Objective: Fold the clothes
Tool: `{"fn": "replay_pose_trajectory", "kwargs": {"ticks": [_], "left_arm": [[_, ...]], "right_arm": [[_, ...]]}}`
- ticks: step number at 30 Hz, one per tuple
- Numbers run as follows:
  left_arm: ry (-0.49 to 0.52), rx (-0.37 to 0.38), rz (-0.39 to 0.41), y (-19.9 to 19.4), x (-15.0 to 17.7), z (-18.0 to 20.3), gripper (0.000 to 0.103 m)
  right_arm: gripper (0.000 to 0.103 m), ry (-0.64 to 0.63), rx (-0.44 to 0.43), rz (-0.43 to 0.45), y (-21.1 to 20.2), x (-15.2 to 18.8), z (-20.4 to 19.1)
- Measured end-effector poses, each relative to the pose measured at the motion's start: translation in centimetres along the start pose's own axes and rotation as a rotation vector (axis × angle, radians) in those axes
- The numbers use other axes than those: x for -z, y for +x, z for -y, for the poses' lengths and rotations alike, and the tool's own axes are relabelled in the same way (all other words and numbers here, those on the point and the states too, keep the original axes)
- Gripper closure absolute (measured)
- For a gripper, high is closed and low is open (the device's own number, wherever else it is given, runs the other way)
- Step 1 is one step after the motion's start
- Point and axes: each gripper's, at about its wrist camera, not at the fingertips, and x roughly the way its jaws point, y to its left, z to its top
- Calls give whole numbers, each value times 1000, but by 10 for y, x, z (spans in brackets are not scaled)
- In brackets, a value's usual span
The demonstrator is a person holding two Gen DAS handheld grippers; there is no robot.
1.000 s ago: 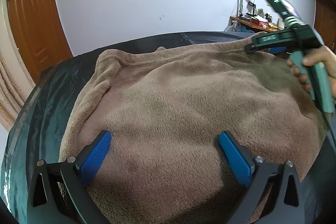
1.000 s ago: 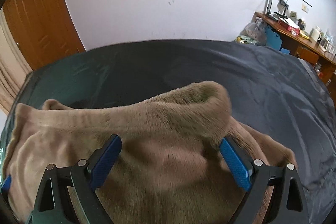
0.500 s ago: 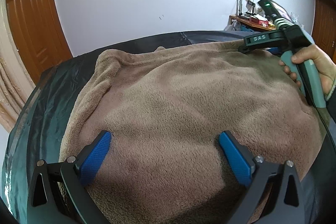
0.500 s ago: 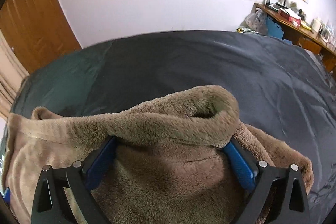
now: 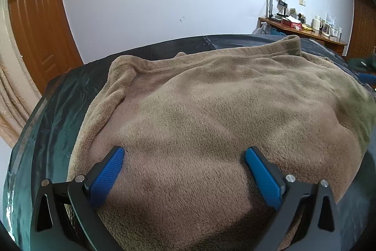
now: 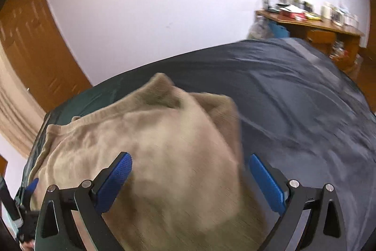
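Both the left gripper and right gripper tilt downward, spread, over the fleece garment.

Garment on bed cover

1. Fleece garments: one, tan, spread on the bed; the same piece in the right wrist view.
2. Beds: one, under a dark cover.
3. Tongs: two. Left tongs, two blue pads wide apart over the fleece. Right tongs, two blue pads, likewise spread; frame blurred.
4. Wooden doors: one at the left; brown panel at the far right edge, kind uncertain.
5. Benches: one, wooden, against the wall; items on top too small to count.
6. Desk lamps: one.
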Motion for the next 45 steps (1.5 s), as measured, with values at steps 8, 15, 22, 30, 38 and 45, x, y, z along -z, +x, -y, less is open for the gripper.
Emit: {"fn": "replay_pose_trajectory", "kwargs": {"ticks": [8, 15, 22, 30, 38, 45], "left_arm": [[-3, 0, 2, 0, 0, 0, 1], [-5, 1, 1, -1, 1, -1, 1], [-3, -1, 1, -2, 1, -1, 1], [-1, -4, -1, -2, 0, -1, 1], [-1, -6, -2, -2, 0, -1, 1], [-3, -8, -2, -2, 0, 0, 1]], "right_arm": [[1, 166, 12, -23, -17, 39, 55], [1, 208, -34, -39, -10, 56, 52], [1, 235, -124, -40, 10, 55, 33], [2, 244, -144, -14, 20, 51, 20], [48, 190, -67, -10, 27, 49, 14], [63, 139, -52, 56, 11, 38, 2]]}}
